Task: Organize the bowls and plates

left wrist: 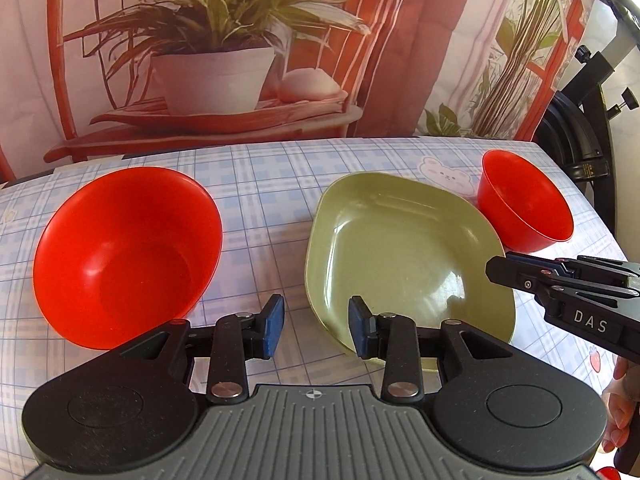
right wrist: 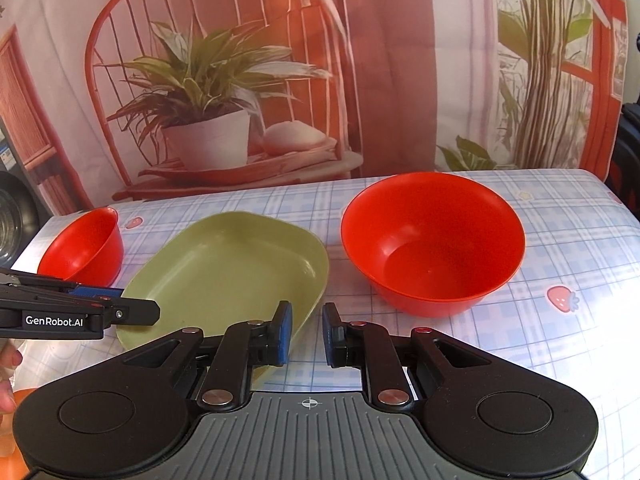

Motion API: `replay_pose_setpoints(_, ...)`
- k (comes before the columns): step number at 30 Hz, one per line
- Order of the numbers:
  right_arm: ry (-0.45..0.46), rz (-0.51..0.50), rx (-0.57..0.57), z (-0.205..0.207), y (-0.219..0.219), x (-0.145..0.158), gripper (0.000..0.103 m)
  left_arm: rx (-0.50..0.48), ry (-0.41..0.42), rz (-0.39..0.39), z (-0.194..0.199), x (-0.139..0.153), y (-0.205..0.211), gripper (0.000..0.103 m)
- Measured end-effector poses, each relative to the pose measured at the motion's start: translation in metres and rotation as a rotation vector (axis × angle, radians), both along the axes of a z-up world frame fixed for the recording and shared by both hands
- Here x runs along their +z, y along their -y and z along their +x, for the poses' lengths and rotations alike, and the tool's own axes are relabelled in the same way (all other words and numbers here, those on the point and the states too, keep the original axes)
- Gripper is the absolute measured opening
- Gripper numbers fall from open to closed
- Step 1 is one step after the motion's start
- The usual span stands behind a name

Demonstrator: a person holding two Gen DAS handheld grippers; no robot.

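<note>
Green plate (left wrist: 404, 256), two red bowls (left wrist: 128, 248) (left wrist: 524, 204): separate, unstacked. Left gripper (left wrist: 316, 326), right gripper (right wrist: 307, 334): fingers apart, empty. All sorting remains.

Both wrist views look down, near, sharing the green plate (left wrist: 404, 256).

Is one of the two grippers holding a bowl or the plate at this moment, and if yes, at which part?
Nothing is held. The left gripper and the right gripper both have an empty gap between their pads, near the green plate but gripping no rim.
</note>
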State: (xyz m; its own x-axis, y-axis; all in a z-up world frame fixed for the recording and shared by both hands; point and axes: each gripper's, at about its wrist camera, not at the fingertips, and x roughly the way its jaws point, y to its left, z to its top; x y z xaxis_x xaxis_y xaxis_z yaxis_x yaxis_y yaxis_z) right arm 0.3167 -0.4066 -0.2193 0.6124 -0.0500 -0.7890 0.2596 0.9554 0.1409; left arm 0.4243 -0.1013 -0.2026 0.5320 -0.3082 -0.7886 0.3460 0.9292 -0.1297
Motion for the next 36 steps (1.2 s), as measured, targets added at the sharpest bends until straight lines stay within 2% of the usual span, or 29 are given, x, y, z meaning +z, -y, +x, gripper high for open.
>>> replay_pose_setpoints(4, -0.014, 0.001, 0.020, 0.003, -0.001, -0.001, 0.014, 0.008, -0.020, -0.008, 0.003, -0.004, 0.000, 0.034)
replay_pose_setpoints(6, -0.016, 0.004, 0.033, 0.004, -0.003, -0.002, 0.013, 0.004, -0.024, -0.020, 0.003, -0.004, -0.002, 0.018)
replay_pose_setpoints(10, 0.001, -0.003, 0.050, 0.001, -0.007, 0.006, 0.013, 0.011, -0.017, -0.015, -0.004, 0.004, -0.002, 0.018)
replay_pose_setpoints(17, 0.054, -0.010, 0.067, -0.013, -0.016, 0.040, 0.013, 0.019, 0.022, -0.043, -0.027, 0.033, -0.011, 0.018)
replay_pose_setpoints(23, 0.087, 0.020, 0.073, -0.034, -0.031, 0.061, 0.013, 0.030, 0.042, -0.041, -0.055, 0.052, -0.023, 0.018)
replay_pose_setpoints(29, 0.105, 0.055, 0.083, -0.062, -0.054, 0.073, 0.014, 0.033, 0.051, -0.031, -0.082, 0.060, -0.038, 0.018)
replay_pose_setpoints(36, 0.096, 0.088, 0.085, -0.086, -0.073, 0.075, 0.013, 0.043, 0.057, -0.062, -0.122, 0.064, -0.061, 0.018)
